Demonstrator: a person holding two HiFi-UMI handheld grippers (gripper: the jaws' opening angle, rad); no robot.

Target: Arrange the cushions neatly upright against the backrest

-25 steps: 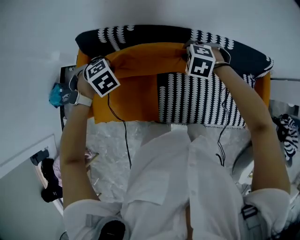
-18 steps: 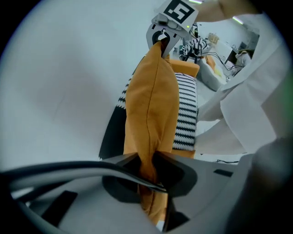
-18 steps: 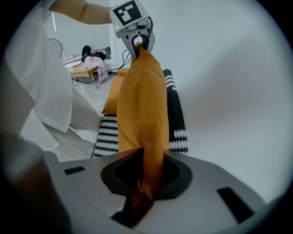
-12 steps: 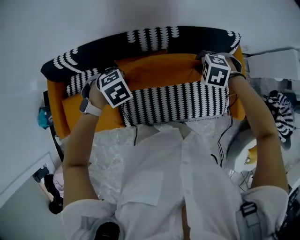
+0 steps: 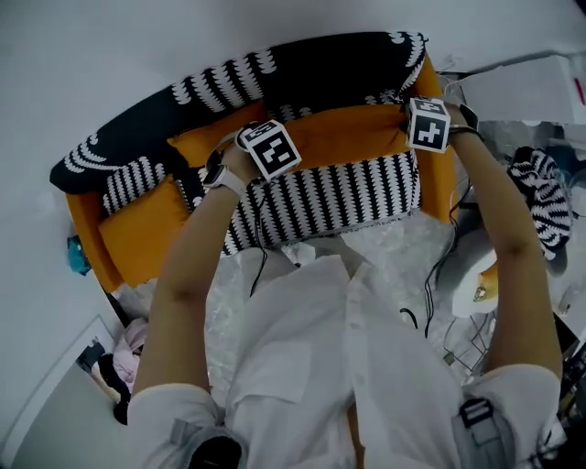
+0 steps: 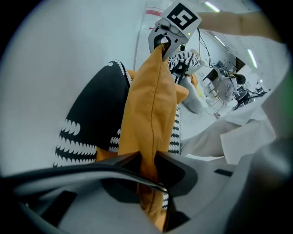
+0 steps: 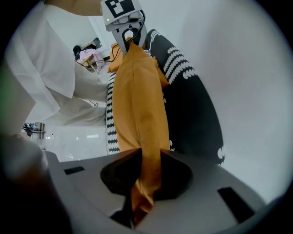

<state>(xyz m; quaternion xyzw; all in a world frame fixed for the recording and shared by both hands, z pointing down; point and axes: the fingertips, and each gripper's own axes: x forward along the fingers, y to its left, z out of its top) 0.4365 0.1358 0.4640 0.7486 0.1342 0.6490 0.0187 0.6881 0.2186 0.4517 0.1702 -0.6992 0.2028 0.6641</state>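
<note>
Orange cushion (image 5: 348,128), gripped by left claw (image 6: 147,159) and right claw (image 7: 149,161): shifted right, from beside striped cushion (image 5: 330,197) to behind it.

The head view is dim and flat with a cool grey cast, its shadows faint and soft-edged. Both gripper views are brighter, ringed by a round black vignette, with straight lines bowing toward the edges. The fingers (image 6: 175,166) themselves look soft and out of focus; the orange cushion (image 6: 153,105) just beyond them is sharper. Far beyond the fingers, ceiling light strips (image 6: 213,6) glare white.
</note>
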